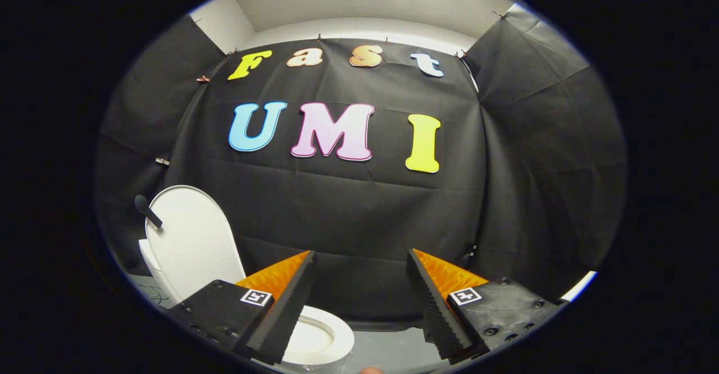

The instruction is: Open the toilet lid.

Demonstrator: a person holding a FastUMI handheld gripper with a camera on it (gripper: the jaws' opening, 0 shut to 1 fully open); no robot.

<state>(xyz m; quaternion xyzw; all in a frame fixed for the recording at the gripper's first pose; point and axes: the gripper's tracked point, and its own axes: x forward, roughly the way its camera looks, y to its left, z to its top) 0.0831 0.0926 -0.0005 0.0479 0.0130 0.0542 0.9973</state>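
A white toilet stands low on the left, partly behind my left finger. Its lid (191, 242) is raised upright, leaning back beside the black cloth wall. A dark handle (148, 211) sticks out from the lid's upper left edge. The white seat ring (323, 340) lies flat below, its bowl opening showing just past the left finger. My gripper (359, 304) is open, held up above and to the right of the toilet, with nothing between its fingers (289, 306).
Black cloth walls close the booth behind and on both sides. A grey floor (387, 349) shows under the fingers. A white strip of wall runs along the top, above the cloth.
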